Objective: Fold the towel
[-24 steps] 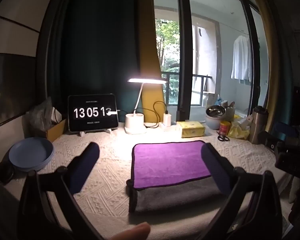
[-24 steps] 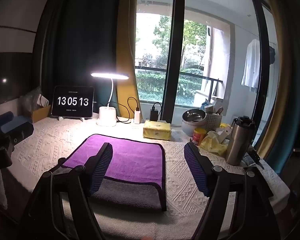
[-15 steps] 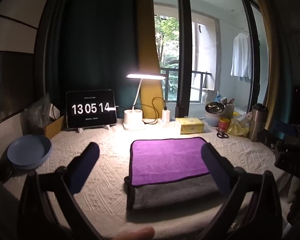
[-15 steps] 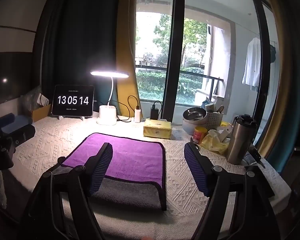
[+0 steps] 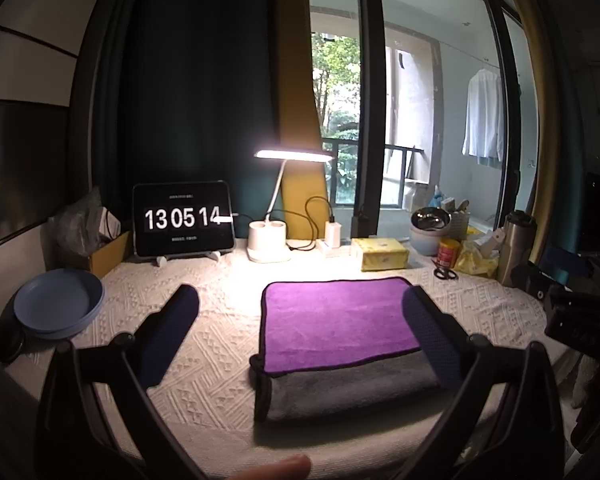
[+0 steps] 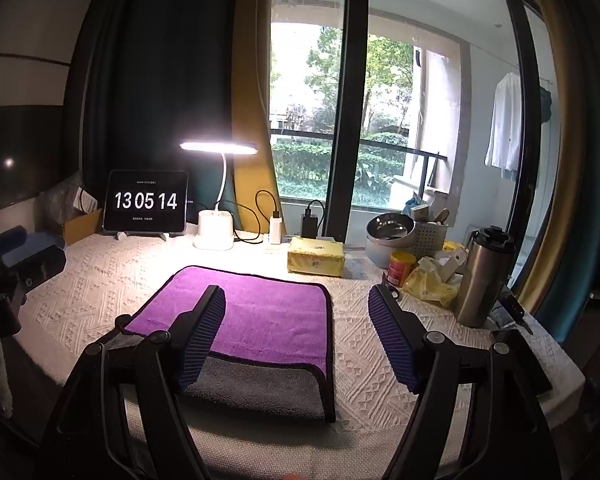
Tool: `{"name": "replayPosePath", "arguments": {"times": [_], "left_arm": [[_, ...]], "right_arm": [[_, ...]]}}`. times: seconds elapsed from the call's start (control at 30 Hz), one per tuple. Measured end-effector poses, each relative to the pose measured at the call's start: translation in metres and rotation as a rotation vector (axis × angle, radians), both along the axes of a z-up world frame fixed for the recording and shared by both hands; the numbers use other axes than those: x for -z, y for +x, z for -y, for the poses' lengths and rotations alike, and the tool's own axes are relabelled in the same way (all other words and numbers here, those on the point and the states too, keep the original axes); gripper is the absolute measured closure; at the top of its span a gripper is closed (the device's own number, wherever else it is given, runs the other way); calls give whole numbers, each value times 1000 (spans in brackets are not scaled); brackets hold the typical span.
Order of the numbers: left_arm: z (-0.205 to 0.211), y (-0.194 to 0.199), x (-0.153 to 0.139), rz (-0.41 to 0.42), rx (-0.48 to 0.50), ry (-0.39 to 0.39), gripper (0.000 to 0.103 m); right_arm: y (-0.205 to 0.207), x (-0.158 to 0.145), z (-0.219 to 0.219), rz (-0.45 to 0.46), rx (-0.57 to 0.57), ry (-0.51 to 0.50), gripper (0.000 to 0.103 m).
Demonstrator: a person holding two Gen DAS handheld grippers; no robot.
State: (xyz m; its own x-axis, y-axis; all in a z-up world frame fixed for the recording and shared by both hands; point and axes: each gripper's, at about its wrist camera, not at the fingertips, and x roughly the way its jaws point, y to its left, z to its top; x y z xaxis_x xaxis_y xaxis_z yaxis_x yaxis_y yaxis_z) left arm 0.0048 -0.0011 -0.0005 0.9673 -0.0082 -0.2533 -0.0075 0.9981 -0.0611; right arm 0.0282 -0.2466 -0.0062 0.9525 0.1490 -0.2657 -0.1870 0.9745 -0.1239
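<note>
A towel (image 5: 336, 320), purple on top and grey underneath, lies folded flat on the white textured tablecloth (image 5: 220, 344), with a grey strip showing along its near edge. It also shows in the right wrist view (image 6: 268, 320). My left gripper (image 5: 300, 320) is open and empty, held above the table in front of the towel's left edge. My right gripper (image 6: 296, 324) is open and empty, held above the towel's right edge.
A tablet clock (image 5: 183, 219), a lit desk lamp (image 5: 268, 240), a charger and a yellow tissue pack (image 5: 380, 254) line the back. Blue plates (image 5: 58, 304) sit at the left. A steel flask (image 6: 484, 280), a red can, bowls and bags crowd the right.
Both grippers stayed open and pulled back slightly from the towel. The towel has not moved. The clock ticked from 13:05:13 to 13:05:14.
</note>
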Motion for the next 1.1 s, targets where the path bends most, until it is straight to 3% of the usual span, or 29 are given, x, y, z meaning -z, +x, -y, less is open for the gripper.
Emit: {"name": "replayPosePath", "arguments": {"times": [1.1], "left_arm": [[-9, 2, 10, -37, -13, -12, 1]], "right_arm": [[2, 11, -6, -36, -13, -1, 26]]}}
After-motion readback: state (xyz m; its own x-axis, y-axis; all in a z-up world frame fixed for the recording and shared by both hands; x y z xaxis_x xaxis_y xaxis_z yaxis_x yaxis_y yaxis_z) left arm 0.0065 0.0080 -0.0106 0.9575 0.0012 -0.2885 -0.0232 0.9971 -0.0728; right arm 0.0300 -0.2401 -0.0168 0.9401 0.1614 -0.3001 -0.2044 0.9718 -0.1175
